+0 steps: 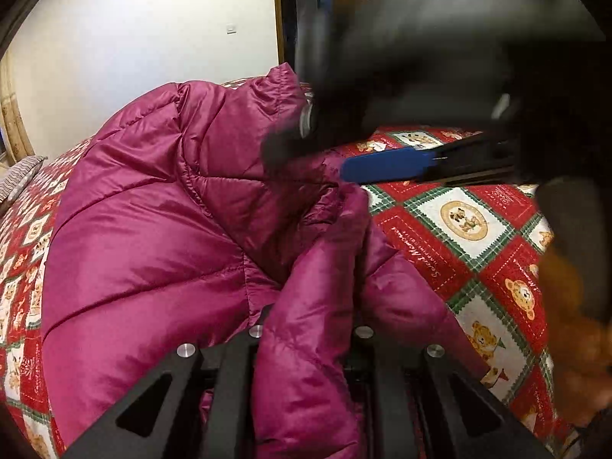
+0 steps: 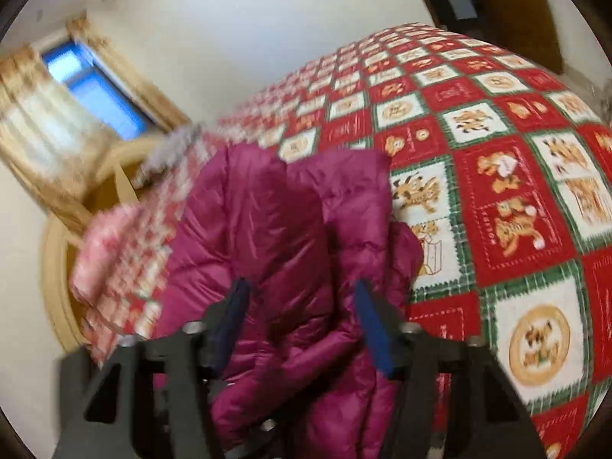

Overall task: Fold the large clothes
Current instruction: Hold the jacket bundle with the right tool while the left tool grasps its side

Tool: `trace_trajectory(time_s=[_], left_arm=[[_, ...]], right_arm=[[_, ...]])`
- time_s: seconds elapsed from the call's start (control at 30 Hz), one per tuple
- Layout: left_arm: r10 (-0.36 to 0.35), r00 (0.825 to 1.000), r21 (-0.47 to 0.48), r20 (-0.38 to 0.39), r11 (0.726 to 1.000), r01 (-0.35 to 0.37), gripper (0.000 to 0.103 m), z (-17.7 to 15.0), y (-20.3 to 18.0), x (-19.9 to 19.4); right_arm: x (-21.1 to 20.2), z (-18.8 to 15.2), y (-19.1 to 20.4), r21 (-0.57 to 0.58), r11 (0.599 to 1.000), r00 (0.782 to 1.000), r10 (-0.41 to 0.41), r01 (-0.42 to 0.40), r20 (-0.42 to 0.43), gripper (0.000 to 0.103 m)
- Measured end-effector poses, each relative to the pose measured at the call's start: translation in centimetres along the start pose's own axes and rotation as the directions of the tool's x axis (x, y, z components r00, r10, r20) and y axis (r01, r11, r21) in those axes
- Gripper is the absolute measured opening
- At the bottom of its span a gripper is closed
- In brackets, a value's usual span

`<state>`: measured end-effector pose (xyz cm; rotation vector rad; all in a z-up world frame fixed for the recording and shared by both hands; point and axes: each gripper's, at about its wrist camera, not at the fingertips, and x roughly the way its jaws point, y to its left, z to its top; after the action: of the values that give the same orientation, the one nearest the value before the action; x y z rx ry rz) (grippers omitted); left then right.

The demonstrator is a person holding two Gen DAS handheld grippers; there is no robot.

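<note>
- Behind everything we see a pale wall (image 1: pixel 134 38) and, below it, a bed under a red patchwork bedspread (image 1: pixel 459 229) printed with bears.
- From the left wrist view, the magenta puffer jacket (image 1: pixel 153 210) lies heaped toward the left edge of the bed, with bare bedspread to its right; our left gripper (image 1: pixel 310 329) has its jaws together, clamped on a fold of the jacket that rises between the black fingers; the right gripper (image 1: pixel 382 166) crosses above as a dark blur with one blue pad showing near the jacket's top.
- From the right wrist view, much blurred, the jacket (image 2: pixel 275 229) stands bunched near the bed's left edge, with a window (image 2: pixel 95 91) and curtains beyond; the blue pads (image 2: pixel 373 329) of our right gripper (image 2: pixel 302 313) stand apart on either side of a padded ridge; we judge that they do not press it, though the blur leaves some doubt.
- We judge two risks: the slick, puffy cloth may slide out of the left grip if pulled hard; and the right jaws may close on too thick a bunch or on nothing, so the fold lands crooked, or the jacket slips off the bed's edge.
</note>
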<state>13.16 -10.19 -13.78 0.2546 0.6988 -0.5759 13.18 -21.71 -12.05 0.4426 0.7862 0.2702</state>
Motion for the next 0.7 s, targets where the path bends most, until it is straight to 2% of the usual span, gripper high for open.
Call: trace_trajectory(time_s=[0.07, 0.27, 0.4, 0.63, 0.7], left_arm=[[-0.005, 1.0, 0.014, 0.003, 1.0, 0.005, 0.013, -0.1, 0.1, -0.3], [0.023, 0.999, 0.102, 0.025, 0.994, -0.025, 0.018, -0.7, -1.0, -2.2], [0.045, 0.996, 0.188, 0.074, 0.98, -0.058, 0.025, -1.6, -2.5, -4.2], [0.011, 0.992, 0.298, 0.126, 0.953, -0.049, 0.029, -4.5, -4.7, -7.0], [-0.004, 0.989, 0.314, 0.145, 0.948, -0.043, 0.042, -5.1, -4.1, -8.8]], right_arm=[[1.2, 0.0, 0.1, -0.027, 0.999, 0.999, -0.043, 0.042, -0.029, 0.02], [2.1, -0.5, -1.6, 0.016, 0.999, 0.996, -0.044, 0.046, -0.081, 0.016], [2.2, -0.5, -2.2, 0.033, 0.998, 0.994, -0.044, 0.048, -0.097, 0.014], [2.4, -0.3, -2.4, -0.011, 0.999, 0.99, -0.048, 0.047, -0.135, 0.013], [2.6, -0.4, -2.7, -0.007, 0.999, 0.99, -0.044, 0.044, -0.136, 0.013]])
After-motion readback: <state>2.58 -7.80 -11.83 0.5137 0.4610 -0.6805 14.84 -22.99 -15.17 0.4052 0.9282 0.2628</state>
